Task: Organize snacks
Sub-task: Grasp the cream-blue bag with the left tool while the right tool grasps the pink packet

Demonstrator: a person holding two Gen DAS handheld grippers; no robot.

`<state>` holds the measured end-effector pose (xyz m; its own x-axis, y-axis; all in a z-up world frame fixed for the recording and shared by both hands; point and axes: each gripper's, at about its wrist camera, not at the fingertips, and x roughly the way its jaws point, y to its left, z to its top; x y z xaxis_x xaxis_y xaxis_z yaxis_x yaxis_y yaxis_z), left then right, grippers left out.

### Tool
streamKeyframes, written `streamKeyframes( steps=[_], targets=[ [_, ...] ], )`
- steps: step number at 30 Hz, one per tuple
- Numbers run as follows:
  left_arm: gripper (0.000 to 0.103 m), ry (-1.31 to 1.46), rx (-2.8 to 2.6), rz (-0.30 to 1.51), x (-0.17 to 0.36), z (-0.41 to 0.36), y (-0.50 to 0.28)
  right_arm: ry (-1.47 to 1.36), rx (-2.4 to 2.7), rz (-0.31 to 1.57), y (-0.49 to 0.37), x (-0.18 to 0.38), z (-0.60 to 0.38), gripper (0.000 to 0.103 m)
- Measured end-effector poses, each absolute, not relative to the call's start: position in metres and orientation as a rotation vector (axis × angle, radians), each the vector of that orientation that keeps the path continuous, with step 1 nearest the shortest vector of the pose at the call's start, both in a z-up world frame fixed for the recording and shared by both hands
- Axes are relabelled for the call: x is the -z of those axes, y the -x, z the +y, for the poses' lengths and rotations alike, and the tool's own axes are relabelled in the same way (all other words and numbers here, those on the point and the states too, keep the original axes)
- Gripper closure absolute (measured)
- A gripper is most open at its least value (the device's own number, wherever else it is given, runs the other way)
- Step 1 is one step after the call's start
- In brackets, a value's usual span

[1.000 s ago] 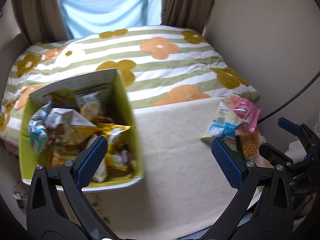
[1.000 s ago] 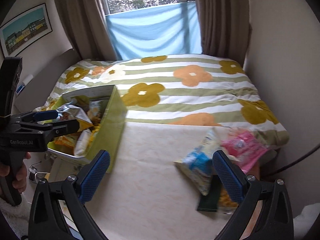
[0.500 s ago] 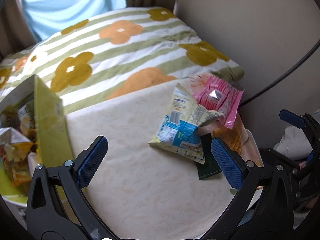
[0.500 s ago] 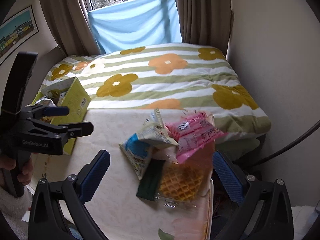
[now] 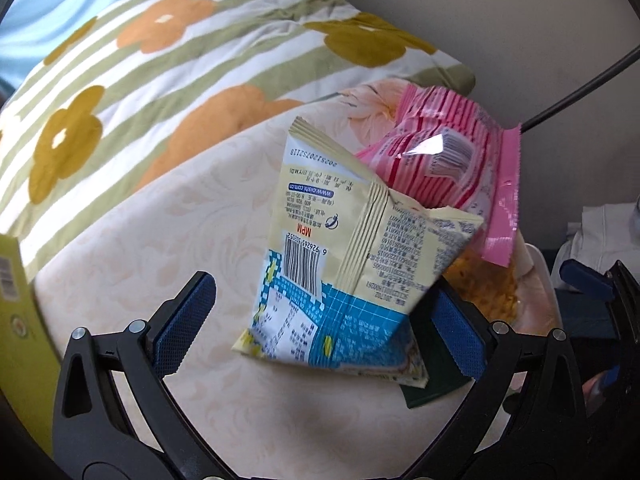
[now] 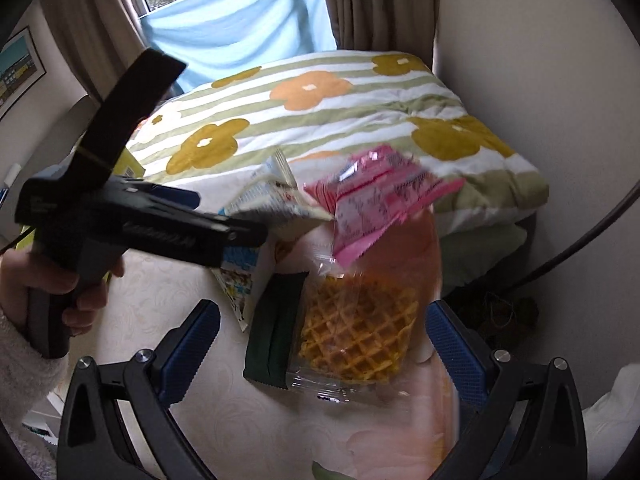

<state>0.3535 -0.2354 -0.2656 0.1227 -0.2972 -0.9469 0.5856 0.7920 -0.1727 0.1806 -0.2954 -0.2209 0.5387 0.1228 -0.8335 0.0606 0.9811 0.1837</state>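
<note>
both pairs of blue fingers are spread wide and pinch nothing. the left gripper (image 5: 320,328) has its fingers on either side of the lower end of the chip bag (image 5: 348,264), a cream and blue bag lying back side up with a barcode; the left finger (image 5: 182,328) is apart from the bag, and the right finger (image 5: 456,336) is just beside its right edge, but i cannot tell if it touches. the right gripper (image 6: 320,346) hangs over the waffle pack (image 6: 356,344), a clear wrapper with a yellow waffle inside, and both its fingers (image 6: 188,352) are apart from it.

the snacks lie in a small pile at the right edge of the cream mat (image 5: 160,248). a pink pack (image 5: 452,164) rests partly on the chip bag and partly over the waffle pack. a dark green bar (image 6: 274,332) lies just beside the waffle pack on its left, partly under the chip bag. a green box (image 5: 16,312) shows only at the far left of the left wrist view, well apart from the pile.

in the right wrist view a hand (image 6: 60,284) in a fluffy white sleeve (image 6: 24,372) holds the left gripper's handle. behind the mat is a striped duvet (image 6: 320,120) with flowers, then a blue cloth (image 6: 240,28) and curtains (image 6: 376,0) at the window.
</note>
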Motion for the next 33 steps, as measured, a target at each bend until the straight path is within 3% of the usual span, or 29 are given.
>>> streamKeyframes(
  steps=[2, 10, 13, 21, 33],
  targets=[
    [0.002, -0.27, 0.668, 1.314, 0.274, -0.237, -0.356, -0.214, -0.022, 1.014, -0.182, 0.228, -0.294, 0.001],
    [0.034, -0.267, 0.716, 1.345, 0.289, -0.236, -0.362, -0.225, 0.02, 1.02, -0.189, 0.24, -0.292, 0.001],
    [0.04, -0.257, 0.721, 1.344, 0.288, -0.234, -0.364, -0.222, 0.032, 1.016, -0.194, 0.24, -0.292, 0.001],
    [0.048, -0.235, 0.692, 1.327, 0.28, -0.227, -0.373, -0.204, 0.047, 1.011, -0.21, 0.24, -0.298, 0.001],
    [0.048, -0.216, 0.63, 1.292, 0.257, -0.205, -0.377, -0.153, 0.049, 0.979, -0.232, 0.225, -0.311, 0.001]
  ],
)
